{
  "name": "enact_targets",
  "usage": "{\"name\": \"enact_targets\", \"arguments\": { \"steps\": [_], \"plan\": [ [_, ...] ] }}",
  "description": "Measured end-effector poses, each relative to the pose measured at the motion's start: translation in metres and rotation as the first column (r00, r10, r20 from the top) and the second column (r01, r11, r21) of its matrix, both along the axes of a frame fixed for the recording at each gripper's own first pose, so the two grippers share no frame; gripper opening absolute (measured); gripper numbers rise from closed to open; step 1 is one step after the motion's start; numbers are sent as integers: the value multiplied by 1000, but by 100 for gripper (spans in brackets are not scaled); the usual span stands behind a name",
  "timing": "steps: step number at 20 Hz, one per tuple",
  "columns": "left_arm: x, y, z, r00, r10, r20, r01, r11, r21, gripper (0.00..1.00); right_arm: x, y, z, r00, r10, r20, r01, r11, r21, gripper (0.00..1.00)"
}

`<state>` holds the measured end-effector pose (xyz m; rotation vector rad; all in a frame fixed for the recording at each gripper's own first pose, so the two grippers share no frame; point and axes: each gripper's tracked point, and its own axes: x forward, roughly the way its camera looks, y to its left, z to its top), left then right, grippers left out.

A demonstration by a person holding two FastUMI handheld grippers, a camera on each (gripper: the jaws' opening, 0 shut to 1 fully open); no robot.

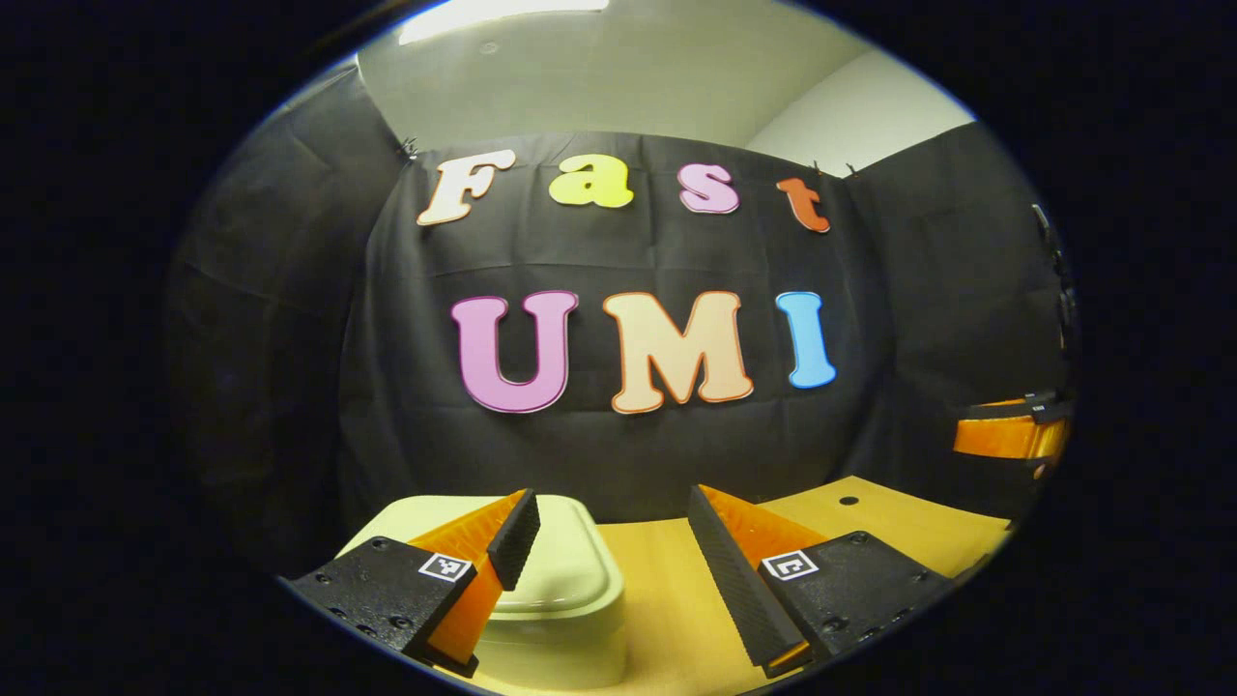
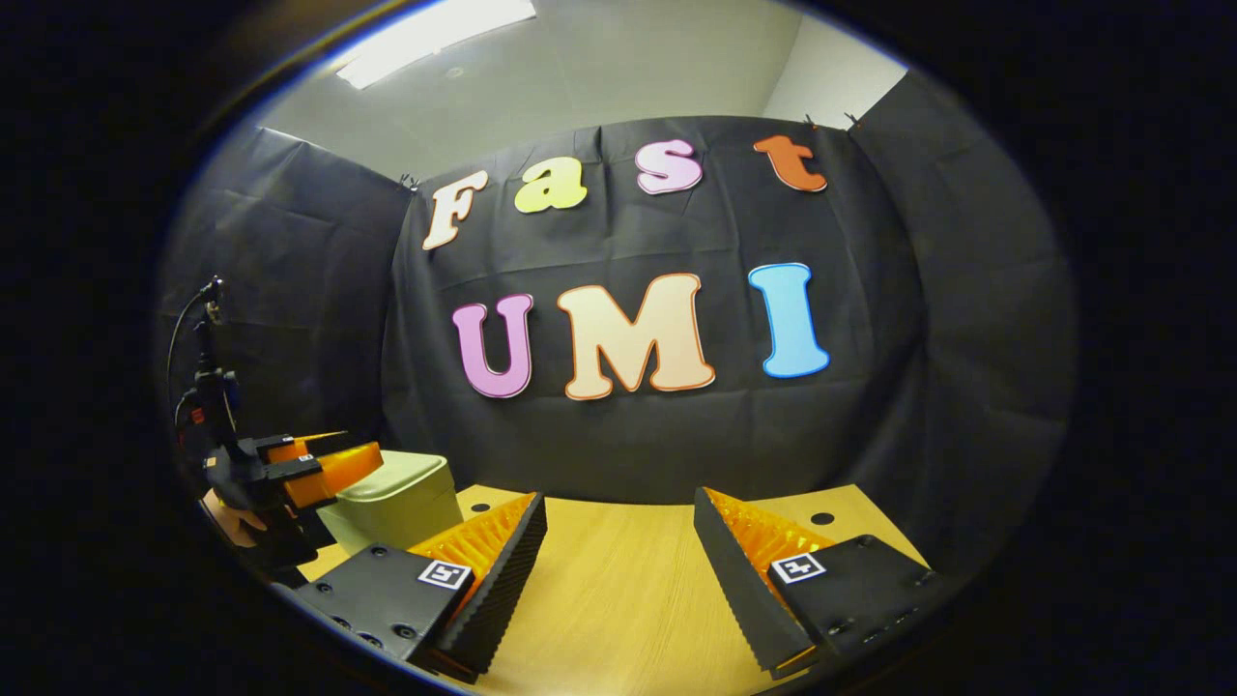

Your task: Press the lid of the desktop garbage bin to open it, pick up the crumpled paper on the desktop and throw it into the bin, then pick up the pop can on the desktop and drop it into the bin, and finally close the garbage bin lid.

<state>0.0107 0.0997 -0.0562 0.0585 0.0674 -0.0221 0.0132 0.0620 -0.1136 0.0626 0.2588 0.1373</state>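
The likeliest slip from here is that the left gripper (image 1: 609, 541), whose jaws stand wide apart with nothing between them, comes down off-centre on the lid (image 1: 565, 561) of the desktop garbage bin (image 1: 560, 628), so that one finger skids off the rounded edge or shoves the light bin across the wooden desktop (image 1: 667, 599) without tripping the latch. The bin, lid shut, sits just below and ahead of the left gripper, under its left finger (image 1: 512, 539). The right gripper (image 2: 618, 561), also open and empty, hangs over bare desktop well to the bin's right.
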Motion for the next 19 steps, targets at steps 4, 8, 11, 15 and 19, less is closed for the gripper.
{"name": "enact_targets", "arguments": {
  "steps": [4,8,11,15,19],
  "plan": [
    [-1,-47,1,997,-71,4,71,996,-47,93,-2,-16,12,999,-30,32,30,1000,-3,96],
    [-1,-73,-9,993,-112,-24,110,991,-72,94,-5,-26,15,999,-37,36,38,999,-23,96],
    [1,-83,-8,991,-131,-33,127,987,-93,94,-5,-31,22,998,-40,52,42,998,-39,96],
    [5,-82,-6,991,-127,-32,123,988,-98,93,-2,-34,27,997,-47,66,49,998,-36,96],
    [4,-82,-7,990,-138,-37,135,988,-71,93,1,-32,30,996,-42,73,45,998,-41,96]
  ]
}}
